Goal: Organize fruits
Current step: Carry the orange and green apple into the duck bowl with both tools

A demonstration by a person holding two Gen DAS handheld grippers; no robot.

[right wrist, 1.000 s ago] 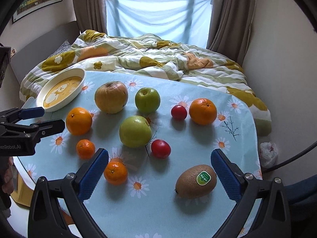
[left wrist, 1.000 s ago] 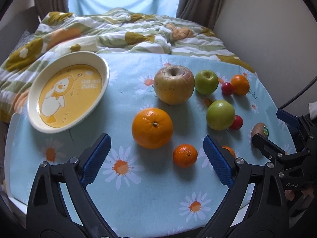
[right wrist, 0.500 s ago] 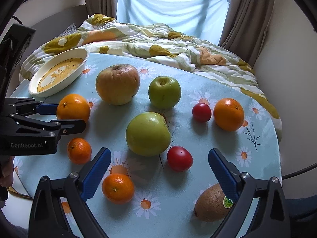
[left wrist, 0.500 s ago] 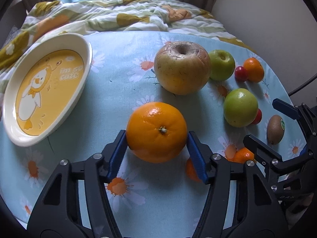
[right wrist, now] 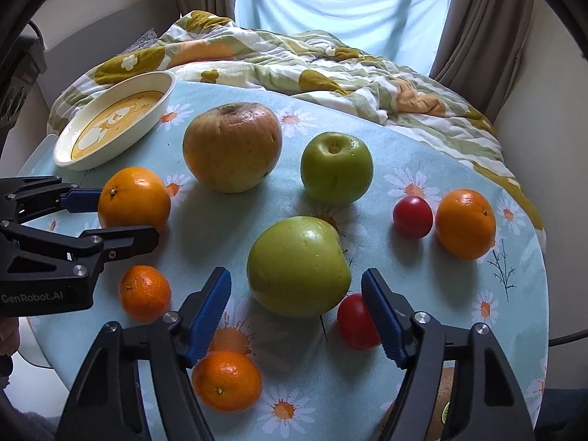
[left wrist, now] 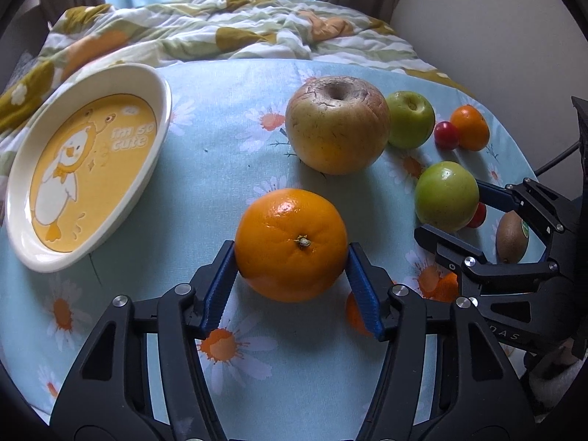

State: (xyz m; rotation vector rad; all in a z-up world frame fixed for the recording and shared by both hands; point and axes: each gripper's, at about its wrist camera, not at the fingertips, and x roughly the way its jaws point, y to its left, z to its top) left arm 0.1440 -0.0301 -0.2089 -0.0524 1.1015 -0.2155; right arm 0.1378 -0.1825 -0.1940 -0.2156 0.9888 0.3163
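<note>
My left gripper (left wrist: pixel 292 275) is shut on a large orange (left wrist: pixel 291 244), its blue pads against both sides; it also shows in the right wrist view (right wrist: pixel 134 200). My right gripper (right wrist: pixel 296 307) is open, its jaws on either side of a big green apple (right wrist: pixel 298 266) without touching it. A cream oval dish with a yellow duck print (left wrist: pixel 86 161) lies at the left of the table. A large brownish apple (left wrist: pixel 336 125), a smaller green apple (right wrist: pixel 335 167), two small tangerines (right wrist: pixel 145 292), another orange (right wrist: pixel 465 224), two red tomatoes (right wrist: pixel 412 217) and a kiwi (left wrist: pixel 511 235) lie around.
The round table has a light blue daisy cloth (left wrist: pixel 228 117). A bed with a rumpled green and yellow quilt (right wrist: pixel 294 58) stands right behind it. A wall (left wrist: pixel 496 18) is on the right.
My left gripper has closed on the large orange. My right gripper has moved forward and down around the big green apple, its jaws narrowing.
</note>
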